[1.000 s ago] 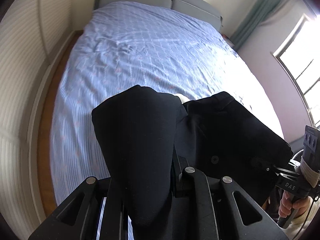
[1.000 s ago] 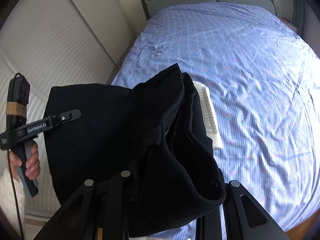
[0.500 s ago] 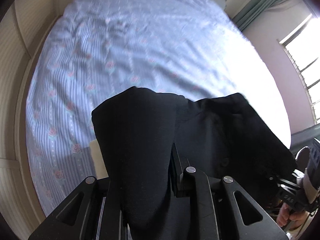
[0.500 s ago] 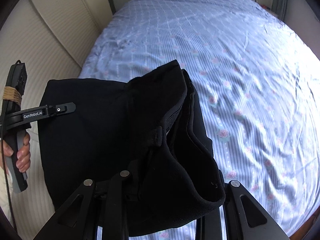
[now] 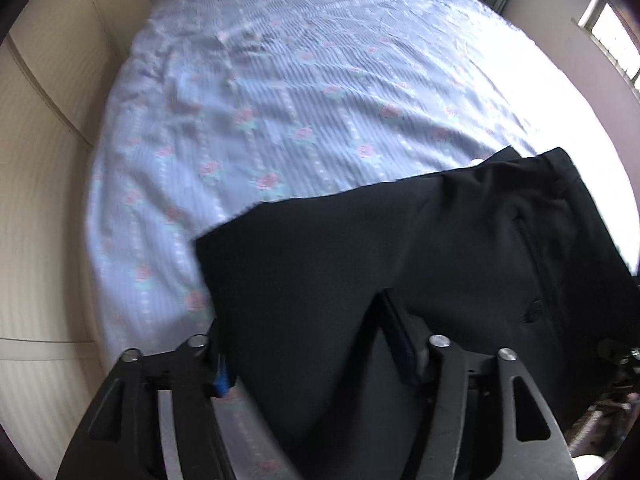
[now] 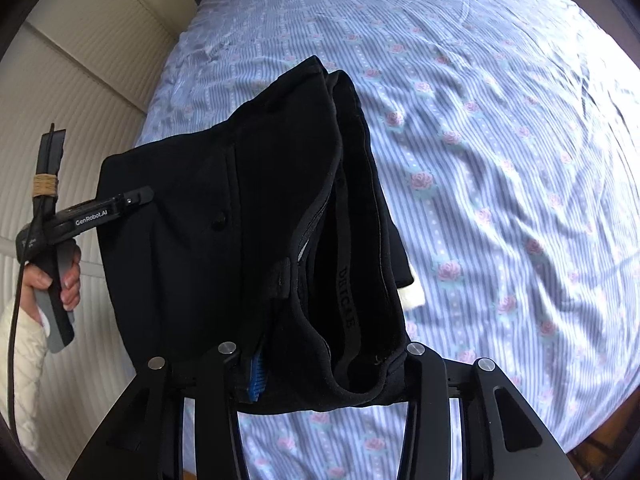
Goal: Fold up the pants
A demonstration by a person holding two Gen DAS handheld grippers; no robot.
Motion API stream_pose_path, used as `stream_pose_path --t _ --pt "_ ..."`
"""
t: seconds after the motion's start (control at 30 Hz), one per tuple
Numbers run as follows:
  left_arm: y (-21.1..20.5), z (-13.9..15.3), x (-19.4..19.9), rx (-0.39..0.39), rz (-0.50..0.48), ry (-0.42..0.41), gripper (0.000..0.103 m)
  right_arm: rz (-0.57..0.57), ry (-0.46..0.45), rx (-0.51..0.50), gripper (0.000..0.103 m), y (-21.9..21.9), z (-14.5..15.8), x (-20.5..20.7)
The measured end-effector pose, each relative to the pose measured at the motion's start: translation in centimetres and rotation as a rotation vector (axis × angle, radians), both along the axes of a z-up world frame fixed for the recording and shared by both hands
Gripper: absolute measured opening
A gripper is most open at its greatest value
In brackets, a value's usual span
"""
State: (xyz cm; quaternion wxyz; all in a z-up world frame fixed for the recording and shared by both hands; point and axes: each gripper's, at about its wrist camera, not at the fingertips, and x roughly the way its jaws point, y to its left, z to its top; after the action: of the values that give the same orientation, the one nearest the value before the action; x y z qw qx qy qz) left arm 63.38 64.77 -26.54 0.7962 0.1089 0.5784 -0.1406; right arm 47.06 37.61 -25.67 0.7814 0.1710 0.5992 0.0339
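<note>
Pants: black pants (image 6: 248, 216) hang stretched between the two grippers above the bed (image 6: 500, 160), the waistband end bunched at the right gripper, open side up, a button on the front panel.
Left gripper: the left gripper (image 5: 312, 344) holds a fold of the pants between its fingers; in the right wrist view it grips the far edge of the cloth (image 6: 132, 200), a hand (image 6: 60, 276) in a white sleeve on its handle.
Right gripper: the right gripper (image 6: 320, 360) is clamped on the waistband, cloth draping over both fingers.
Bed: blue striped sheet with pink roses, wrinkled, sunlit on one side.
White item: a small white piece (image 6: 412, 296) shows just beside the pants' edge; what it is I cannot tell.
</note>
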Motion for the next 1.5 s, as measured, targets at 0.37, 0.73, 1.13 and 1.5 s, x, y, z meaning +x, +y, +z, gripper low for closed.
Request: stream_pose_path --t 0.37,0.73,1.13,1.5 --pt "3.7 4.7 -6.2 0.155 0.154 -0.146 0.064 0.048 -0.140 -0.155 0.068 -1.1 2.1 2.0" --pt "-4.0 14.6 -19.2 0.092 0.132 -0.292 0.088 0.090 -0.339 -0.172 0.083 -6.8 12.1 -7.4" --pt "-23.3 20.6 -32.9 0.013 0.093 -0.414 0.094 0.071 -0.468 -0.236 0.086 -20.6 19.0 -19.8" --pt "-40.6 23.6 -44.4 -0.085 0.173 -0.429 0.095 0.112 -0.537 -0.207 0.086 -35.7 22.2 -29.6"
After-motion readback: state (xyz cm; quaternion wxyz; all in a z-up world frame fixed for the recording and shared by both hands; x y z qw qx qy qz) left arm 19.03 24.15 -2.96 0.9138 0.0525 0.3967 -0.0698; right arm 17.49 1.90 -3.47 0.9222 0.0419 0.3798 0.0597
